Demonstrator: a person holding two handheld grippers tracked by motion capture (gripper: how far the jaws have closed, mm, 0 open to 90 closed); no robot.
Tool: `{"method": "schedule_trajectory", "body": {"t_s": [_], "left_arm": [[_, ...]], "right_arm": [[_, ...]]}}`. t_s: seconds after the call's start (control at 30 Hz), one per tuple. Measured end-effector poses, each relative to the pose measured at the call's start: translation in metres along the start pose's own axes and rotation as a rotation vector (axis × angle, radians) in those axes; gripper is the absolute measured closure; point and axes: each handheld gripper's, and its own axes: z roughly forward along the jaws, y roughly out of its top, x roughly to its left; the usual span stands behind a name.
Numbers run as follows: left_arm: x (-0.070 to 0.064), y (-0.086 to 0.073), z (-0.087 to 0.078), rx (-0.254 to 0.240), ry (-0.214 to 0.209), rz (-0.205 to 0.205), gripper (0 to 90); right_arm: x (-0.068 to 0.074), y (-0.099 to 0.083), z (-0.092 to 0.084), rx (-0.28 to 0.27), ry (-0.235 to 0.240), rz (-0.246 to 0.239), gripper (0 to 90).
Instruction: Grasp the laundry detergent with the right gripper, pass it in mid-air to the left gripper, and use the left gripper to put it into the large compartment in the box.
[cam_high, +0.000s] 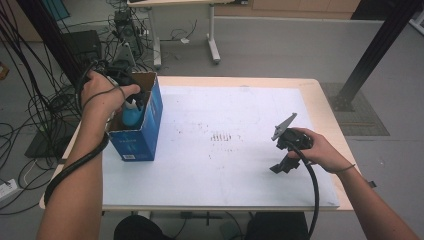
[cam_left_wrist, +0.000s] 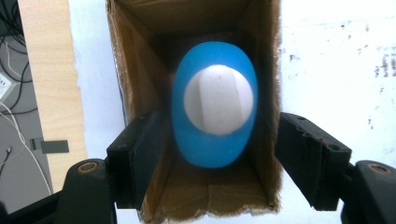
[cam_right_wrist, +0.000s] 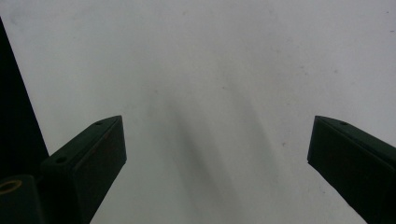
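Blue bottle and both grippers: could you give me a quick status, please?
Left gripper open above the blue bottle, pads clear of it. Bottle upright inside the cardboard box. Right gripper open, nothing between its jaws, over the white mat. Box walls close around bottle.

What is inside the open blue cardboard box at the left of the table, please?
Inside the blue cardboard box stands a blue bottle with a white cap, seen from above between the left gripper jaws, which stand apart from it. The bottle covers part of the box floor.
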Motion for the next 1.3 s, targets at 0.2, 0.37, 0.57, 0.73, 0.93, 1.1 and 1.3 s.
{"method": "schedule_trajectory", "body": {"t_s": [0.2,0.37,0.57,0.73,0.93,1.1,1.3], "left_arm": [[-0.005,-0.002,-0.017,-0.006,-0.007,0.018,24.4],[-0.014,-0.003,-0.029,-0.011,-0.003,0.036,18.6],[-0.024,-0.005,-0.036,-0.022,-0.005,0.043,9.6],[-0.031,-0.008,-0.040,-0.024,-0.005,0.057,7.1],[-0.048,-0.014,-0.044,-0.020,-0.009,0.090,5.1],[-0.064,-0.018,-0.046,-0.002,-0.025,0.117,5.1],[-0.088,-0.024,-0.043,0.031,-0.026,0.179,5.2]], "right_arm": [[0.000,0.001,0.000,-0.002,0.001,0.007,4.5],[-0.003,0.002,-0.001,0.003,-0.003,0.007,4.6],[-0.003,0.003,-0.003,0.000,-0.005,0.004,4.6],[-0.003,0.003,-0.003,-0.001,-0.007,0.005,4.6],[-0.004,0.003,-0.001,-0.011,-0.005,0.014,4.7],[-0.003,0.002,-0.004,-0.020,-0.009,0.028,4.8],[-0.004,0.002,-0.005,-0.011,-0.009,0.030,4.7]]}}
